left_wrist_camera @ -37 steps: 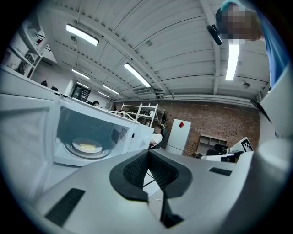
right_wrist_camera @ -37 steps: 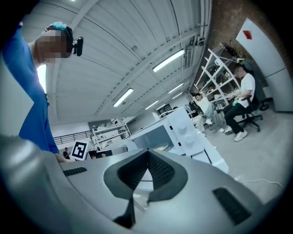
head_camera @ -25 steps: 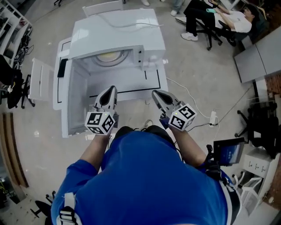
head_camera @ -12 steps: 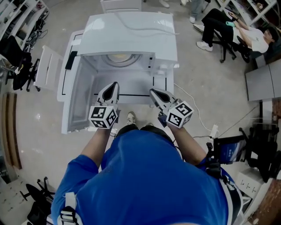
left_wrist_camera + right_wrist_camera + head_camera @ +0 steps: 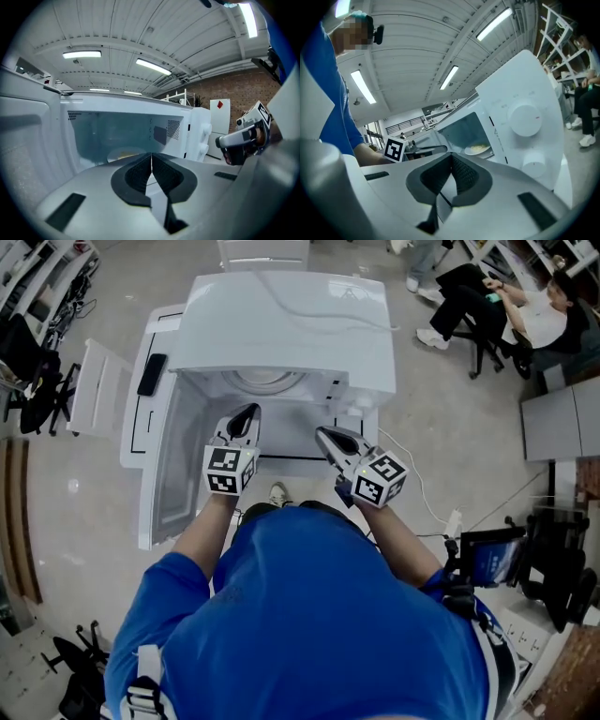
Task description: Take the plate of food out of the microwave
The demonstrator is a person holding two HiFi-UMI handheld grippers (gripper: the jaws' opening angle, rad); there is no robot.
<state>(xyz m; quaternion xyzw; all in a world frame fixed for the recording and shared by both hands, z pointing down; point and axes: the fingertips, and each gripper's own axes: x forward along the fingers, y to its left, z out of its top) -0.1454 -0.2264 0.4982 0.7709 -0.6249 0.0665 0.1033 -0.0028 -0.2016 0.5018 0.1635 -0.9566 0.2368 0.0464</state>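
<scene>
The white microwave (image 5: pixel 291 329) stands with its door (image 5: pixel 172 470) swung open to the left. Inside it, a pale plate (image 5: pixel 265 382) carries yellowish food, seen also in the left gripper view (image 5: pixel 123 153) and the right gripper view (image 5: pixel 477 149). My left gripper (image 5: pixel 247 414) is shut and empty, just in front of the opening, left of centre. My right gripper (image 5: pixel 322 434) is also shut and empty, a little farther out and lower right of the opening, by the knob panel (image 5: pixel 526 119). Neither touches the plate.
The microwave sits on a white table (image 5: pixel 141 427) with black lines; a dark flat object (image 5: pixel 150 374) lies at its left edge. A white chair (image 5: pixel 98 390) stands left. A cable (image 5: pixel 412 474) runs on the floor at right. Seated people (image 5: pixel 525 306) are far right.
Both grippers have moved forward, closer to the microwave's open front. The jaws stayed shut. The plate sits where it was.
</scene>
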